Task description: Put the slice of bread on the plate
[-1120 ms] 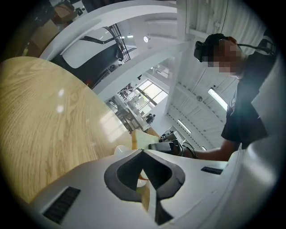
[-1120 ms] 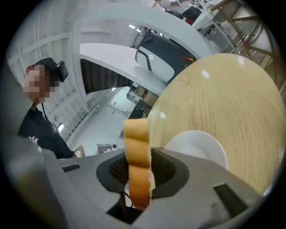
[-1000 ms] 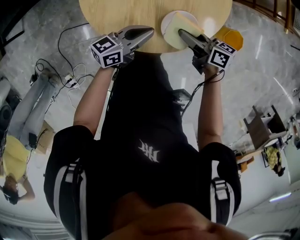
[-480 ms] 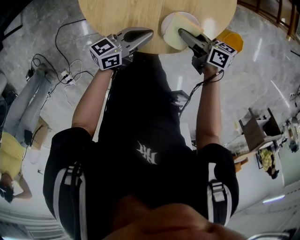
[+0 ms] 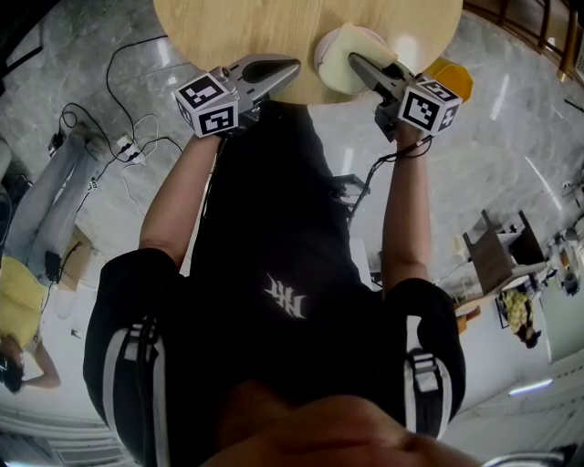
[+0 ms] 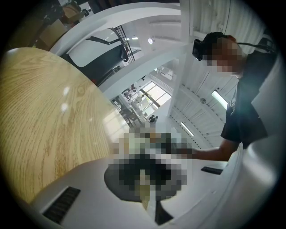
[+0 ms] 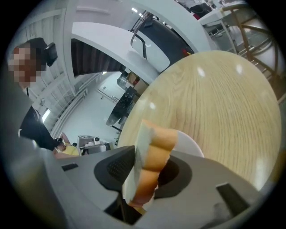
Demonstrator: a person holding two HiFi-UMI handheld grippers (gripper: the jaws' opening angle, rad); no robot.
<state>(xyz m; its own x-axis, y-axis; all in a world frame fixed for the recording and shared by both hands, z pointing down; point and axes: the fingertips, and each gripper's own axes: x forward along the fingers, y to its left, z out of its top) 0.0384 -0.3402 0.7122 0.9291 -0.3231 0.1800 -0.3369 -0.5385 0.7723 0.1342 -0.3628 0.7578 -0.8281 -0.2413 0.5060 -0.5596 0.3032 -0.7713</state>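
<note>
The right gripper (image 7: 145,174)'s jaws have just been opening a bit, yet they pinch the slice of bread (image 7: 154,152) on its edge, over the plate (image 7: 192,142) at the table (image 5: 246,27)'s near right. The left gripper (image 5: 290,66)'s jaws are pressed together, empty. Open slowly and stay low, so the bread flops flat.

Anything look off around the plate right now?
One thing: the pale slice of bread with a tan crust stands on edge between the jaws of the right gripper, over the round white plate on the wooden table, not flat on it. Those jaws have just been opening, so it may topple. Nothing spilled or damaged.
</note>
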